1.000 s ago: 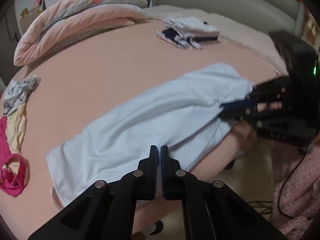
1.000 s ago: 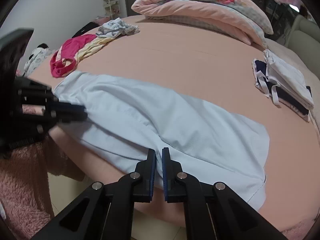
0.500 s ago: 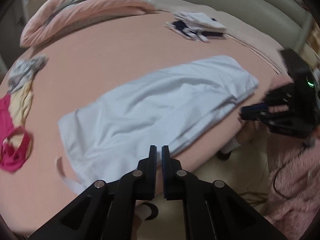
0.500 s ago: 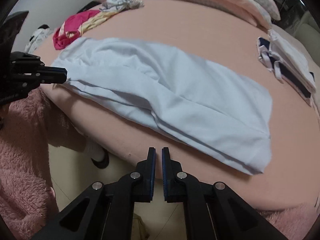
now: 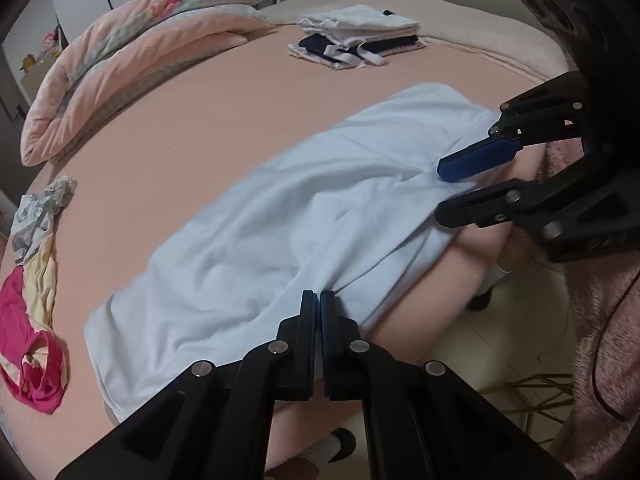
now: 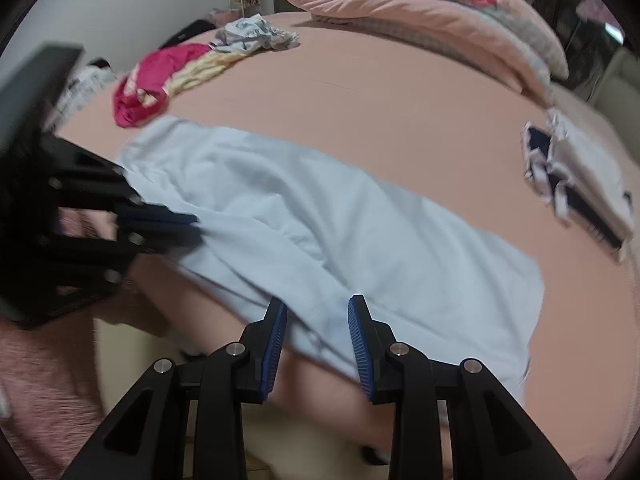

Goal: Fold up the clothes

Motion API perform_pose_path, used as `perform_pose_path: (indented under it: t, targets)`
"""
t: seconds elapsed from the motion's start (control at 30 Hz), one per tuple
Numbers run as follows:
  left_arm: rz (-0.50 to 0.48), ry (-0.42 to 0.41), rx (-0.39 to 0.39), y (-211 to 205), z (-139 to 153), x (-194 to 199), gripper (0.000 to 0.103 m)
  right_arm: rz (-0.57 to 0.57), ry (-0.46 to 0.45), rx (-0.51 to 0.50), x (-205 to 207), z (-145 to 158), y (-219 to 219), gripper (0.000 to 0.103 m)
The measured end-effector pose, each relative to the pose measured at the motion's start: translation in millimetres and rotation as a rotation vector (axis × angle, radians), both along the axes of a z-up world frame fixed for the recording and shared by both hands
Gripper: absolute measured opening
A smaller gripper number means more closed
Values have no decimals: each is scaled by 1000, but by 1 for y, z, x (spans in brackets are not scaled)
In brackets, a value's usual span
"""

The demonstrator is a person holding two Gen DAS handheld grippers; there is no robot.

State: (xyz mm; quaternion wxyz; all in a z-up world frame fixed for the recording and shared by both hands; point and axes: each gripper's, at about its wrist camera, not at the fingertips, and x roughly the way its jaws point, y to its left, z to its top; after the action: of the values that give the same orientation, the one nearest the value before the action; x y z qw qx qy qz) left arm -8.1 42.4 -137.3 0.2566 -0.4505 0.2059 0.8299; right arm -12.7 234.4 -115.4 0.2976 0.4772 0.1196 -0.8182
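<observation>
A pale blue garment [image 5: 280,232] lies spread along the near edge of the pink bed [image 5: 200,120], also in the right wrist view [image 6: 340,220]. My left gripper [image 5: 318,300] is shut at the garment's near hem, which bunches at its tips; it shows in the right wrist view [image 6: 188,226]. My right gripper [image 6: 317,308] is open, its jaws on either side of the garment's near edge; it shows in the left wrist view [image 5: 438,190].
A stack of folded clothes [image 5: 356,36] sits at the far side, also in the right wrist view [image 6: 576,176]. Loose pink, yellow and grey clothes [image 5: 32,292] lie at the bed's left. A rolled quilt [image 5: 132,60] lies at the back. Floor below the bed edge [image 5: 500,344].
Both grippers have moved back in to the garment's near edge. The right gripper has opened. The left gripper's tips now meet the hem.
</observation>
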Motion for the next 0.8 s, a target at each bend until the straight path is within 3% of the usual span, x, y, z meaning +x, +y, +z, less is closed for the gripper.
perform_pose_path:
  t: [0.07, 0.17, 0.27, 0.33, 0.4, 0.5, 0.53, 0.6, 0.7, 0.73, 0.8]
  targets:
    - [-8, -11, 21, -7, 8, 7, 1, -29, -25, -79, -1, 12, 11, 31]
    - [-2, -72, 80, -21, 13, 15, 1, -139, -7, -105, -12, 21, 22, 32]
    - [61, -272, 96, -39, -5, 4, 2, -228, -28, -23, -31, 0, 20, 36]
    - [158, -324, 99, -58, -7, -9, 2, -230, -93, 77, -39, -30, 15, 35]
    - [214, -258, 211, -77, 15, -15, 2, -224, -75, 51, -35, -23, 16, 35]
    - [319, -77, 365, -102, 49, -24, 3, -203, -68, -24, -35, 0, 15, 36]
    - [365, -36, 367, -105, 52, -30, 3, -215, -52, -43, -41, 4, 13, 36]
    - [420, -87, 330, -105, 35, -46, 3, -250, -16, -73, -54, 9, 10, 38]
    - [504, -306, 257, -117, -1, -49, 3, -288, -120, 57, -73, -27, 13, 41]
    - [503, -348, 259, -125, -8, -41, 3, -272, -121, 55, -69, -32, 20, 41]
    - [512, -342, 315, -148, -4, -24, 3, -239, -118, 22, -57, -32, 39, 42]
